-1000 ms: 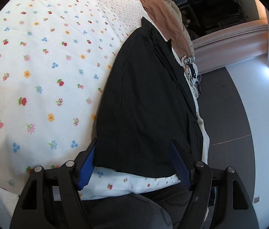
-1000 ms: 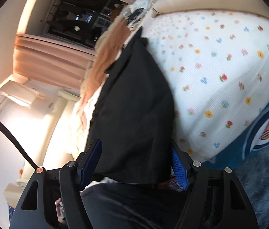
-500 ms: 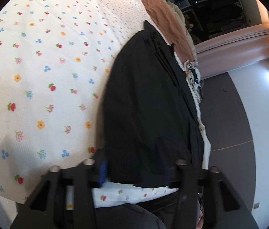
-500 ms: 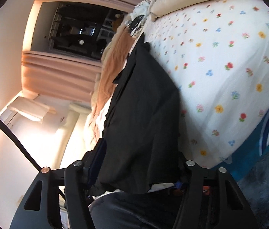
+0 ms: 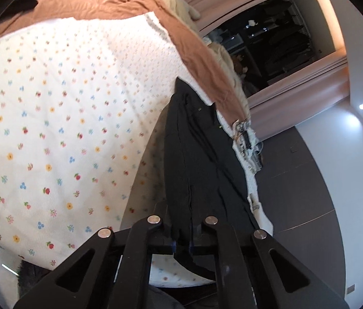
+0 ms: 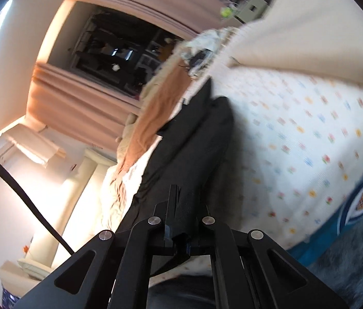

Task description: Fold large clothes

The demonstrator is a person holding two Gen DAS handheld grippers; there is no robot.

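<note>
A long black garment (image 5: 202, 159) lies along the edge of a bed with a white flowered sheet (image 5: 65, 128). My left gripper (image 5: 181, 242) is shut on the garment's near end, and the cloth bunches between the blue pads and rises off the sheet. In the right wrist view the same black garment (image 6: 194, 149) stretches away from me. My right gripper (image 6: 180, 240) is shut on its near edge, with a fold of black cloth sticking out between the jaws.
A brown garment (image 5: 135, 7) and beige cloth (image 5: 228, 59) lie at the far end of the bed. A cream pillow (image 6: 310, 33) sits at the head. Dark floor (image 5: 297, 185) runs beside the bed, with a blue patterned bed side (image 6: 362, 206) and pink curtains (image 6: 78, 103).
Both grippers went from wide open around the garment's near edge to shut on it. Both have risen, lifting the near end off the sheet, and the views now tilt up toward the room.
</note>
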